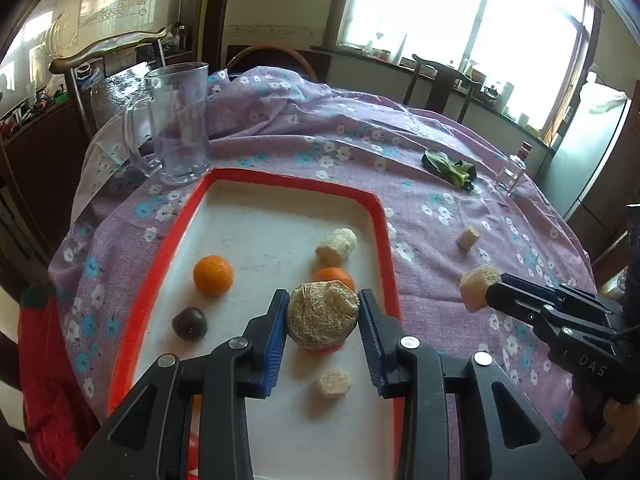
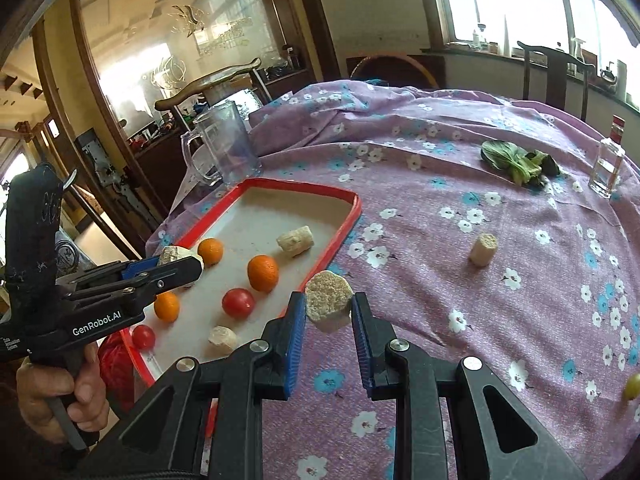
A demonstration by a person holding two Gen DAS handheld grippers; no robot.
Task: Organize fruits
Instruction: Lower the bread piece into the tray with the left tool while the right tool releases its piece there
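Corn chunks clamped (image 1: 323, 316), both grippers angled down over tray (image 1: 256, 220)

- strong daylight from the windows (image 1: 460, 12) at far right, panes blown out white, no detail
- tablecloth (image 1: 420, 152) evenly lit, only soft short shadows under things on the tray (image 1: 260, 216)
- left side of room dim, glare patches on the glass panel (image 2: 160, 52)
- heavy fisheye bend, black vignette at corners
- centre sharp, edges slightly soft
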